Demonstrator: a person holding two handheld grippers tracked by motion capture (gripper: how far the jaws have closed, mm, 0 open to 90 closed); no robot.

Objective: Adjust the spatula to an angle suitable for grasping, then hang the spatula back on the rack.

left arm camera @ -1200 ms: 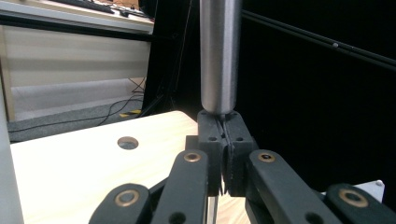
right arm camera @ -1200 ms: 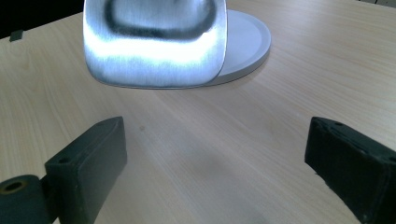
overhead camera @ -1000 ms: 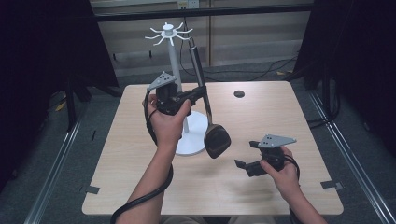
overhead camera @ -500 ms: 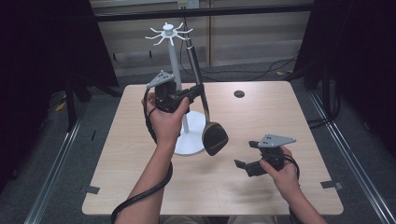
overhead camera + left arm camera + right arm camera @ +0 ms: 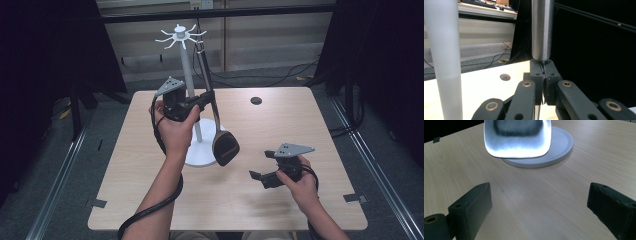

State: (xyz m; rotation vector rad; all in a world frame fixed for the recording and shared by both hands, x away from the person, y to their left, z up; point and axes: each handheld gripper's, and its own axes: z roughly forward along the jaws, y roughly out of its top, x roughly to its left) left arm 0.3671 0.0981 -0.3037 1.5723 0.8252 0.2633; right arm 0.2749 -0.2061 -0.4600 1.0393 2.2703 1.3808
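Note:
A white utensil stand with a ring of hooks on top rises from a round base at mid-table. A metal utensil has a long handle that reaches up to the hooks, and its dark flat head hangs just above the base. My left gripper is shut on the handle partway down, right beside the pole. My right gripper rests low over the table at the front right, open and holding nothing. In its view the shiny head hangs ahead of its gripper, in front of the base.
The wooden table has a small dark round hole at the back right. Black tape marks sit near the front corners. Dark curtains and metal rails flank the table.
The left gripper and the utensil head have drifted slightly to the left. The right gripper has stayed in place.

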